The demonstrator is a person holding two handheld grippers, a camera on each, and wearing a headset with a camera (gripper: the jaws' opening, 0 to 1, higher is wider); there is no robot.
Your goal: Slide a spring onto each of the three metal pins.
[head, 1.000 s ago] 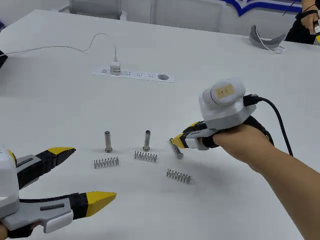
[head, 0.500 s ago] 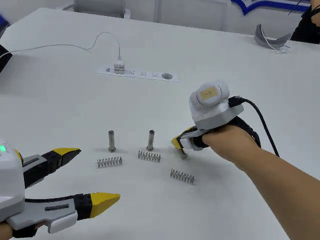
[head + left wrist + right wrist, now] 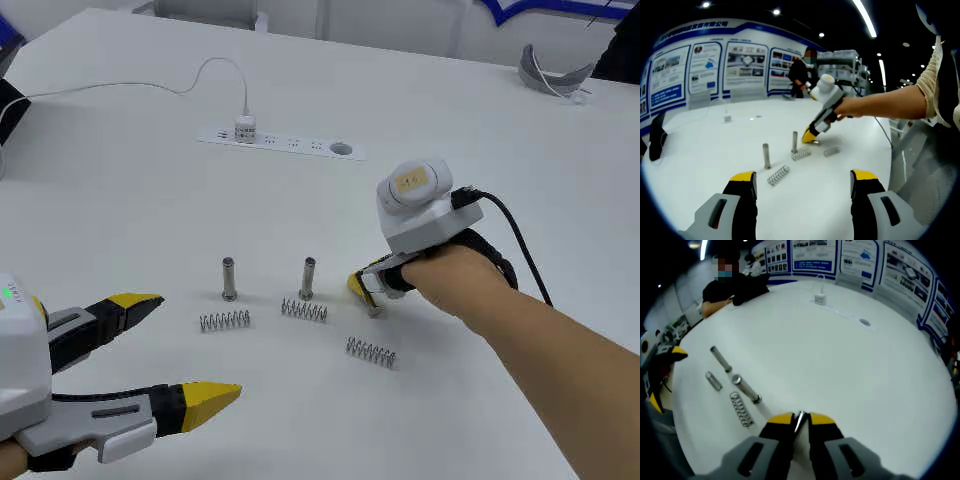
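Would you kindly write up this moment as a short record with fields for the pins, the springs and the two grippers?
standing: left pin and middle pin, upright on the table
held: third pin, tilted, in the right gripper, its fingers shut on it
loose: three springs lying flat, none on a pin
idle: left gripper, open, holding nothing
background: power strip farther back

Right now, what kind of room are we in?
Probably an exhibition or demo room, not a home: a big white table with a power strip, wall posters and ceiling spotlights.
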